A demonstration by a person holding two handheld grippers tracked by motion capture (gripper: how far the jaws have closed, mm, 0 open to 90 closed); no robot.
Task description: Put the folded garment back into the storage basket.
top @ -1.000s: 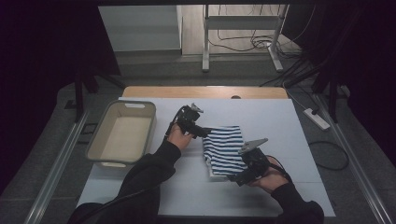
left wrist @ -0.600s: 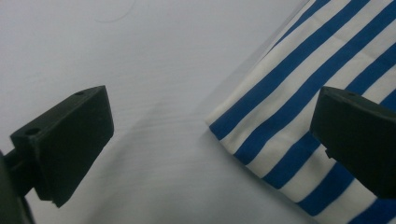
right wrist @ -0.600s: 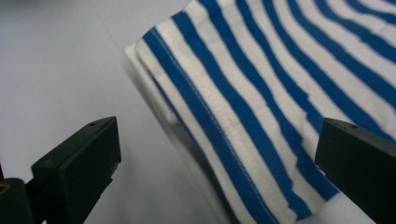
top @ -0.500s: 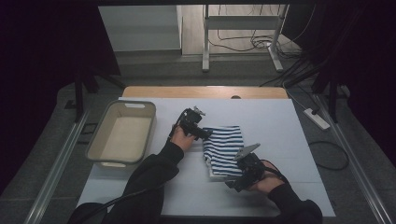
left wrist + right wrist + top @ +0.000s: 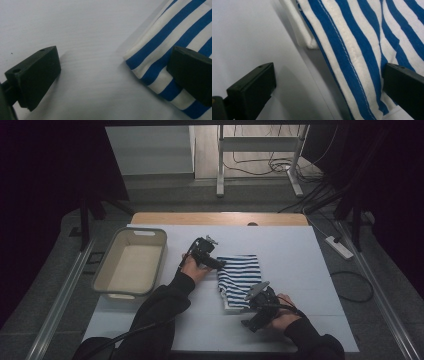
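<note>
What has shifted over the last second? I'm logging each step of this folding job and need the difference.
The right claw slid toward the person along the striped cloth, from its right edge to its near corner. The left claw barely moved at the cloth's far left corner. Both now stand open, each straddling a cloth edge. The cloth, folded on the white table, and the beige bin stayed put.
</note>
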